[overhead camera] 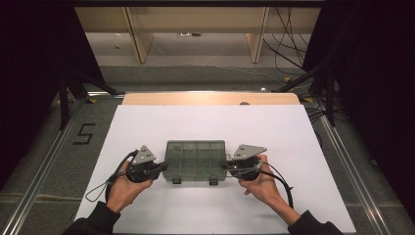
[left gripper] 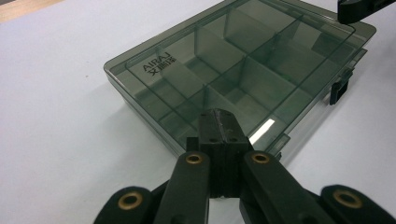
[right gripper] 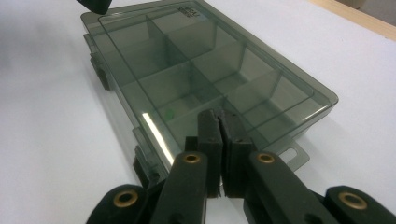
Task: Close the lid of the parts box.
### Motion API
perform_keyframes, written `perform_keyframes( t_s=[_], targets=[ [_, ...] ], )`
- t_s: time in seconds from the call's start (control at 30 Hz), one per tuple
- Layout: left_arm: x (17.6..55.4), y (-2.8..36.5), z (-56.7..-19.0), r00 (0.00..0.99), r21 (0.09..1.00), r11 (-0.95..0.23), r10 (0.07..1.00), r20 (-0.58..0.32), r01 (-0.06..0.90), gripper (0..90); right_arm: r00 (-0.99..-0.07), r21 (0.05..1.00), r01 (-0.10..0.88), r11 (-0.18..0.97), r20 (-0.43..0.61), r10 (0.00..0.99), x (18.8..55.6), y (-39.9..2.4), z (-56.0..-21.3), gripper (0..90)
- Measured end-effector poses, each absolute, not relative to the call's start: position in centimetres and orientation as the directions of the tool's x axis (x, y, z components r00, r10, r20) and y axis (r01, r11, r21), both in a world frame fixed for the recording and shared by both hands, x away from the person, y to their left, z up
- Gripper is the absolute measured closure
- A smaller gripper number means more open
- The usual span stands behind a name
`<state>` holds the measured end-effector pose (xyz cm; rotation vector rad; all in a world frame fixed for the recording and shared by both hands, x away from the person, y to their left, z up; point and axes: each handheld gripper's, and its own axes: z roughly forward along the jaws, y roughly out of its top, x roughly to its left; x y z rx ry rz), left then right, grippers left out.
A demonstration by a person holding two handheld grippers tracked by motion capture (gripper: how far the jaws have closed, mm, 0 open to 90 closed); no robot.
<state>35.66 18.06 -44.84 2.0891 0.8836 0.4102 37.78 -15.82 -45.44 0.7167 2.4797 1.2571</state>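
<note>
White sheeting covers the worktop, with dark curtains at both sides. Near its front middle lies a smoke-tinted clear plastic organiser box, lid down, its two latches facing the person. It looks light, rigid and slick, likely to skid if pushed, so the latch tabs or short ends are the places to take hold. Flanking it, the left gripper and right gripper each have jaws pressed together, holding nothing.

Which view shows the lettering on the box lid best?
The left gripper view: the lettering on the box reads large and upright. In the right gripper view it is far and foreshortened; in the high view it is too small.
</note>
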Motion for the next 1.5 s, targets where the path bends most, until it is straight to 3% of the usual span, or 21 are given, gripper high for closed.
perform_keyframes(
  t_s=[0.37,0.43,0.53,0.6,0.73,0.77,0.8,0.83,1.0,1.03,1.07,1.1,1.17,1.2,1.27,1.3,1.5],
  targets=[
    [35.6,17.9,-45.0,0.708,0.779,-0.434,0.706,-0.017,0.452,90.0,-0.844,0.812,0.295,0.504,-0.026,0.536,37.9,-15.7,-45.6,88.6],
    [35.8,17.9,-45.1,0.698,0.788,-0.451,0.715,0.038,0.419,89.9,-0.846,0.802,0.305,0.514,-0.02,0.533,37.9,-15.8,-45.6,88.6],
    [35.6,17.8,-45.2,0.708,0.775,-0.441,0.706,-0.01,0.452,90.0,-0.844,0.804,0.299,0.514,-0.029,0.536,37.9,-15.8,-45.8,88.5],
    [35.8,18.0,-45.1,0.721,0.767,-0.479,0.692,0.029,0.428,90.0,-0.845,0.803,0.302,0.513,-0.023,0.534,37.9,-15.7,-45.8,88.5],
    [35.7,18.0,-45.2,0.719,0.759,-0.473,0.695,0.01,0.448,90.0,-0.847,0.802,0.3,0.516,-0.026,0.532,37.9,-15.7,-45.9,88.5],
    [36.0,17.9,-45.3,0.695,0.786,-0.456,0.717,0.046,0.417,90.0,-0.846,0.801,0.3,0.519,-0.027,0.532,37.9,-15.7,-45.9,88.5],
    [36.9,18.7,-44.7,0.715,0.746,-0.595,0.658,0.238,0.299,90.0,-0.848,0.799,0.3,0.521,-0.027,0.529,38.0,-15.7,-45.9,88.5],
    [37.6,18.8,-44.7,0.777,0.737,-0.639,0.572,0.262,0.222,90.0,-0.849,0.799,0.299,0.521,-0.026,0.528,38.0,-15.7,-45.9,88.5],
    [37.8,18.7,-44.6,0.786,0.735,-0.645,0.558,0.266,0.21,90.0,-0.852,0.803,0.296,0.517,-0.023,0.523,38.0,-15.8,-46.0,88.5],
    [37.0,18.7,-44.7,0.688,0.745,-0.596,0.676,0.263,0.3,90.0,-0.853,0.803,0.296,0.518,-0.022,0.522,38.0,-15.8,-46.0,88.5],
    [37.6,18.8,-44.6,0.751,0.733,-0.642,0.593,0.29,0.223,90.0,-0.853,0.804,0.294,0.518,-0.024,0.521,38.0,-15.8,-46.0,88.5],
    [37.0,18.6,-44.7,0.693,0.747,-0.593,0.674,0.255,0.301,90.0,-0.853,0.804,0.293,0.518,-0.025,0.521,38.0,-15.8,-46.0,88.4],
    [37.0,18.5,-44.7,0.697,0.749,-0.59,0.672,0.249,0.301,89.9,-0.854,0.804,0.291,0.519,-0.027,0.52,38.0,-15.8,-46.0,87.7],
    [37.7,18.8,-44.5,0.754,0.731,-0.65,0.583,0.303,0.209,89.9,-0.852,0.804,0.293,0.518,-0.026,0.523,38.0,-15.9,-46.0,87.0],
    [37.5,18.6,-44.6,0.75,0.738,-0.632,0.602,0.276,0.236,89.9,-0.85,0.808,0.292,0.512,-0.026,0.527,38.0,-15.9,-46.0,85.6],
    [36.9,18.5,-44.8,0.699,0.75,-0.591,0.67,0.251,0.298,89.8,-0.847,0.802,0.305,0.514,-0.019,0.531,38.0,-15.9,-45.9,84.9],
    [36.8,18.3,-44.7,0.721,0.755,-0.585,0.655,0.224,0.297,87.3,-0.839,0.804,0.312,0.506,-0.017,0.544,38.0,-16.0,-45.9,80.5]
  ],
)
